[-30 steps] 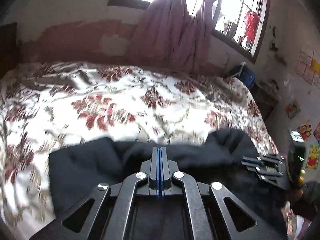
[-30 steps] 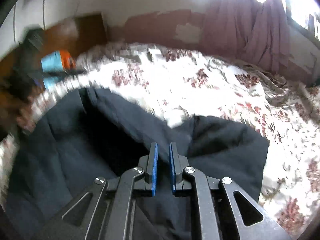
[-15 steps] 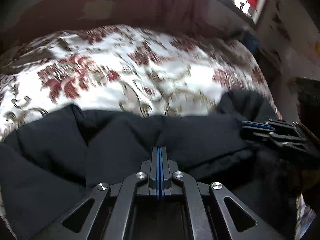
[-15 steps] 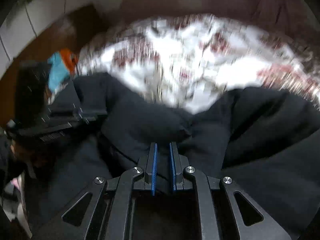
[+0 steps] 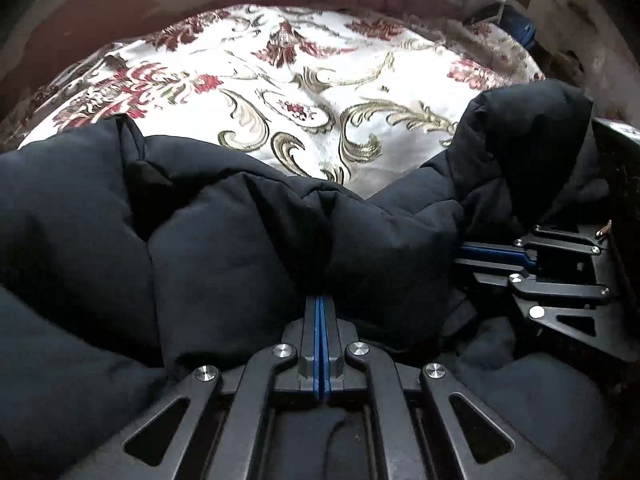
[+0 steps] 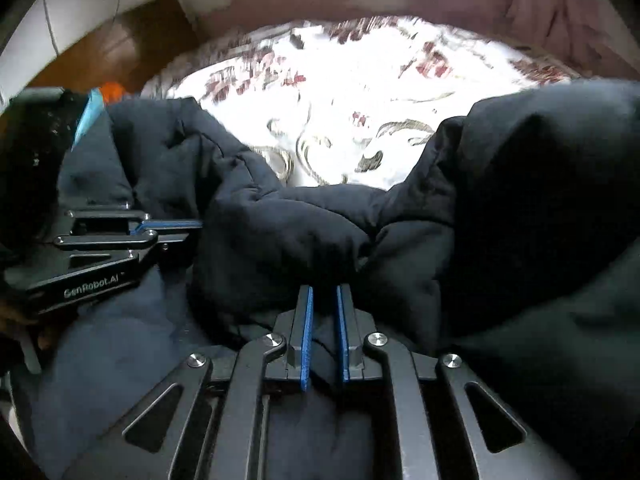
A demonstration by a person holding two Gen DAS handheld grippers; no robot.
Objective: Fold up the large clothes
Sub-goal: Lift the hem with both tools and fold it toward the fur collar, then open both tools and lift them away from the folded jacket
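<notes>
Gripping navy jacket [image 5: 240, 240], left gripper [image 5: 321, 300] clamped, right gripper [image 6: 322, 292] narrowly pinching; lowered nearer bedspread [image 5: 320, 92] than before

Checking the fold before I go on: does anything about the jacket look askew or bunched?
Yes. The dark puffer jacket is bunched in uneven lumps between the left claw and the right claw, with one end humped up on the floral bedspread.

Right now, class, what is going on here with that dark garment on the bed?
A person is working with two handheld grippers on a dark puffy jacket that lies bunched on a floral bedspread. The left gripper is shut on a fold of it. The right gripper pinches a thicker fold, jaws slightly apart. No neat fold shows yet.
</notes>
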